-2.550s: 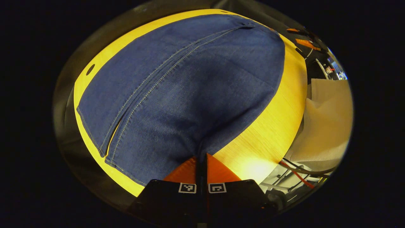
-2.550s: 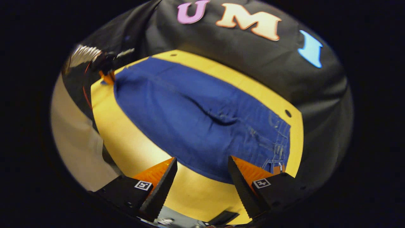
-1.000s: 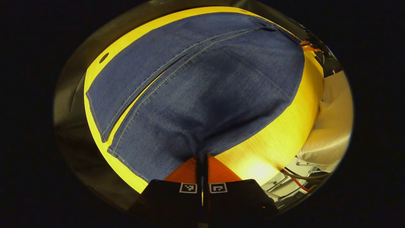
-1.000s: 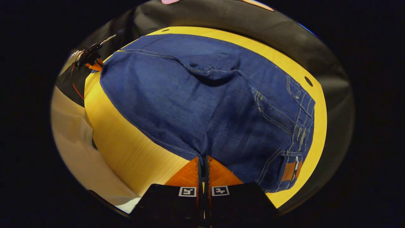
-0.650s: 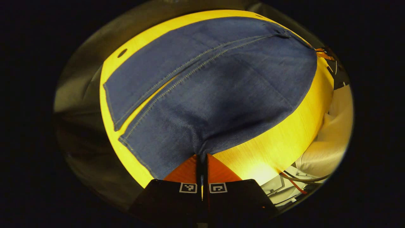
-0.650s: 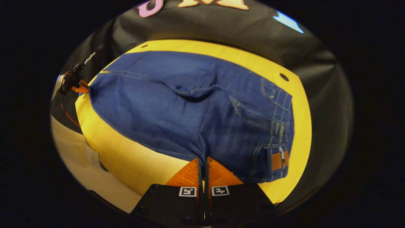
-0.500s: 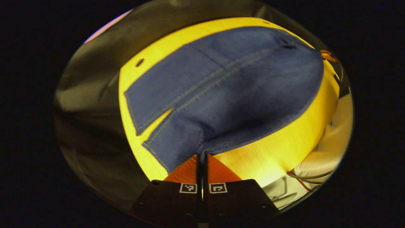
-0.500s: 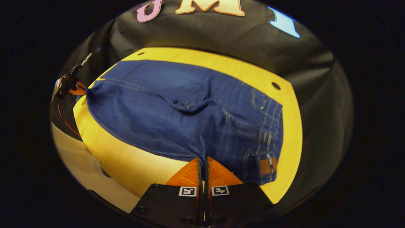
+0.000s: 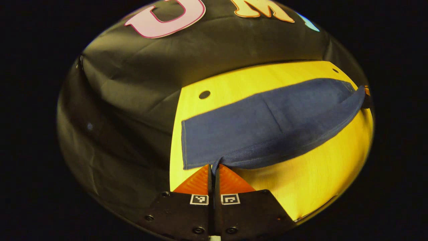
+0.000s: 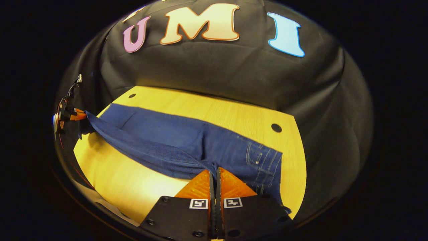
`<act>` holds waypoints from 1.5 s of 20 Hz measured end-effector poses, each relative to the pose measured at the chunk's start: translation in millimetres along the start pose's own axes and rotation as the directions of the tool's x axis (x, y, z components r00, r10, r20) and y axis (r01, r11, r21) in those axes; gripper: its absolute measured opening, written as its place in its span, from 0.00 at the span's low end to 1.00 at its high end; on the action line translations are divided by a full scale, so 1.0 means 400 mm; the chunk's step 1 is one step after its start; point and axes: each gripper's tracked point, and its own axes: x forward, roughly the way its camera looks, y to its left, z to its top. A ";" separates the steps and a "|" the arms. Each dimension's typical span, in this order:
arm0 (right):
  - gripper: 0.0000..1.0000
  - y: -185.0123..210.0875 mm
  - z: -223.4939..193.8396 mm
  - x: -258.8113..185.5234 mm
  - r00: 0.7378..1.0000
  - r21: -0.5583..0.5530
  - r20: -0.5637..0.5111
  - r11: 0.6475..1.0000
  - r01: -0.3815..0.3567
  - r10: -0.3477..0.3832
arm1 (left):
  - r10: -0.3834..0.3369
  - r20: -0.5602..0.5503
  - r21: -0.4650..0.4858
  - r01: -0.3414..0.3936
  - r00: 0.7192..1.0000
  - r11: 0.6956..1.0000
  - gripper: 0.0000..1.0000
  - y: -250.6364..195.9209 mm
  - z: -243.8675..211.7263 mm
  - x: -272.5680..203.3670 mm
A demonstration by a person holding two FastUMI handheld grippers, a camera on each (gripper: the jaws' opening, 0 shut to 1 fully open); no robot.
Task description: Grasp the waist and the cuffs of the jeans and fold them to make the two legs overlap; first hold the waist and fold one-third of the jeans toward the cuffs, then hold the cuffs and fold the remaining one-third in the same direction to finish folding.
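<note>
Booth wall (image 10: 214,70): black cloth, drapes behind and around the desk in both views.

Desk (image 9: 317,174): yellow wood-grain top, round holes near its far corners; one hole (image 10: 276,127) sits just beyond the waist end.

Jeans (image 10: 174,137): blue denim, stretched lengthwise across the desk. Far leg lies flat on the top. Near edge is lifted off the surface and hangs as a raised fold between the two grippers. Waist end with pocket stitching (image 10: 262,160) is to the right in the right gripper view; cuff end (image 9: 184,144) is at the left in the left gripper view.

Left gripper (image 9: 213,166): jaws together, clamped on the near denim edge close to the cuff. Cloth bunches right at the tips and fans out away from them. It's also visible far off in the right gripper view (image 10: 68,114), holding the far end of the raised fold.

Right gripper (image 10: 214,170): jaws together, pinching the near denim edge by the waist end. Fabric rises straight out of the tips; pocket area just right of them.
</note>
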 end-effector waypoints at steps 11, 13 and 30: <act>0.02 -0.040 0.075 0.444 0.998 0.113 -0.056 0.993 0.031 -0.025 | 0.078 -0.046 0.206 -0.067 0.996 0.976 0.00 -0.060 0.168 0.352; 0.00 -0.048 0.052 0.477 0.997 0.155 -0.075 0.988 0.018 -0.006 | 0.069 -0.038 0.208 -0.060 0.997 0.976 0.00 -0.054 0.165 0.407; 0.99 -0.421 -0.089 0.172 0.985 0.418 -0.041 0.893 0.170 -0.168 | 0.027 0.203 -0.166 0.007 0.979 0.986 0.95 -0.032 0.220 0.306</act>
